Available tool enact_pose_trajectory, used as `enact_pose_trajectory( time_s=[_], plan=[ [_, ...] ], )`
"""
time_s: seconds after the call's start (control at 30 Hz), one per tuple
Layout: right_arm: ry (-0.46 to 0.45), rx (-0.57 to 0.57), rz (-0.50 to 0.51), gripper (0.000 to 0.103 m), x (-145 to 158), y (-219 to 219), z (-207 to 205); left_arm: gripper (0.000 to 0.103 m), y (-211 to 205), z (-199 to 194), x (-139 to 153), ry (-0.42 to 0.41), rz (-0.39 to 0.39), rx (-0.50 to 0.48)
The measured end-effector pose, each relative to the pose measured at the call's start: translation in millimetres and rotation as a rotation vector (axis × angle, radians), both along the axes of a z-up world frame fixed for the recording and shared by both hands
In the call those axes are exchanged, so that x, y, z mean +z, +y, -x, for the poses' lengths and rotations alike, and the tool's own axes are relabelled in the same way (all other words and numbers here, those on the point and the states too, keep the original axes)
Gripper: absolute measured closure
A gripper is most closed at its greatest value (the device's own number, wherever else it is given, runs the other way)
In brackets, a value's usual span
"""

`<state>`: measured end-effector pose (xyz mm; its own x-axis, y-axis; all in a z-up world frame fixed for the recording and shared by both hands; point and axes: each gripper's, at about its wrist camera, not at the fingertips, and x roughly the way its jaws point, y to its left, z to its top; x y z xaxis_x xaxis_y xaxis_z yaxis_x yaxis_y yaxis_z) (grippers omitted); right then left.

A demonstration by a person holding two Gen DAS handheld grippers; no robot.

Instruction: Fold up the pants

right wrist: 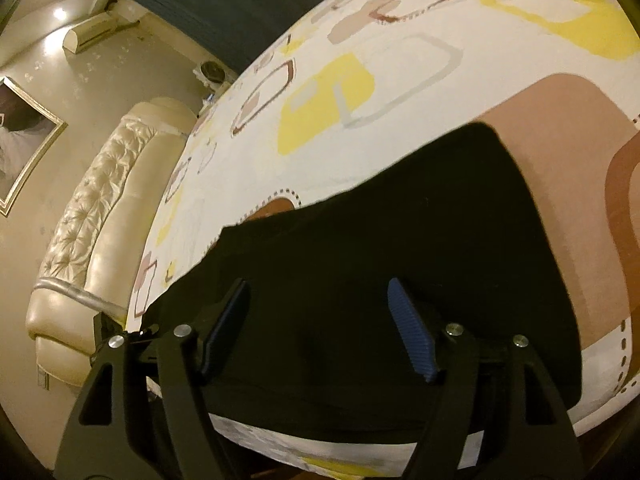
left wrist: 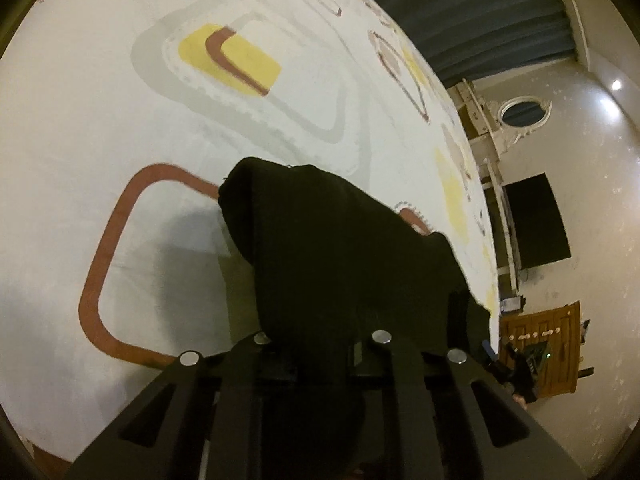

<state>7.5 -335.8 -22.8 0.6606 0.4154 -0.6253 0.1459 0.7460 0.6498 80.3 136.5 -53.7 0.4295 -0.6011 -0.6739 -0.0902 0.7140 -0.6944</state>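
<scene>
The black pants (right wrist: 380, 240) lie spread on the patterned bed sheet (right wrist: 360, 92) in the right wrist view. My right gripper (right wrist: 316, 328) hovers just over them, jaws wide apart and empty, blue pads (right wrist: 412, 344) showing. In the left wrist view my left gripper (left wrist: 320, 344) is shut on a bunch of the black pants (left wrist: 332, 240), which drapes over and hides the fingertips, lifted above the sheet (left wrist: 200, 120).
A cream tufted headboard (right wrist: 100, 208) runs along the bed's left side in the right wrist view. A framed picture (right wrist: 20, 140) hangs on the wall. The bed's edge (left wrist: 492, 280) and a wooden cabinet (left wrist: 540, 352) lie right in the left wrist view.
</scene>
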Motion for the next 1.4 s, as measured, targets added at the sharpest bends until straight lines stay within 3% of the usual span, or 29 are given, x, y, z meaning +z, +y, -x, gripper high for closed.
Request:
enact_pose_trajectory(
  time_s=[0.4, 0.6, 0.8, 1.1, 1.2, 1.4],
  plan=[
    [-0.01, -0.108, 0.051, 0.025, 11.2, -11.5, 7.6, 0.089, -48.8, -3.9, 79.9, -0.1, -0.086, -0.057],
    [-0.04, -0.12, 0.055, 0.025, 22.4, -14.8, 9.7, 0.089, -93.6, -11.8, 108.5, -0.099, -0.134, -0.1],
    [-0.055, -0.122, 0.046, 0.025, 27.8, -17.7, 10.6, 0.089, -171.8, -19.0, 132.3, -0.157, -0.259, -0.199],
    [-0.082, -0.126, 0.019, 0.025, 36.8, -28.7, 20.1, 0.089, -281.7, -20.6, 121.3, -0.196, -0.397, -0.33],
    [-0.087, -0.134, 0.008, 0.025, 36.8, -34.6, 23.5, 0.089, -323.6, -18.6, 107.4, -0.22, -0.485, -0.379],
    [-0.093, -0.157, -0.01, 0.025, 32.3, -44.5, 29.8, 0.089, -374.9, -16.3, 79.8, -0.205, -0.571, -0.403]
  ],
)
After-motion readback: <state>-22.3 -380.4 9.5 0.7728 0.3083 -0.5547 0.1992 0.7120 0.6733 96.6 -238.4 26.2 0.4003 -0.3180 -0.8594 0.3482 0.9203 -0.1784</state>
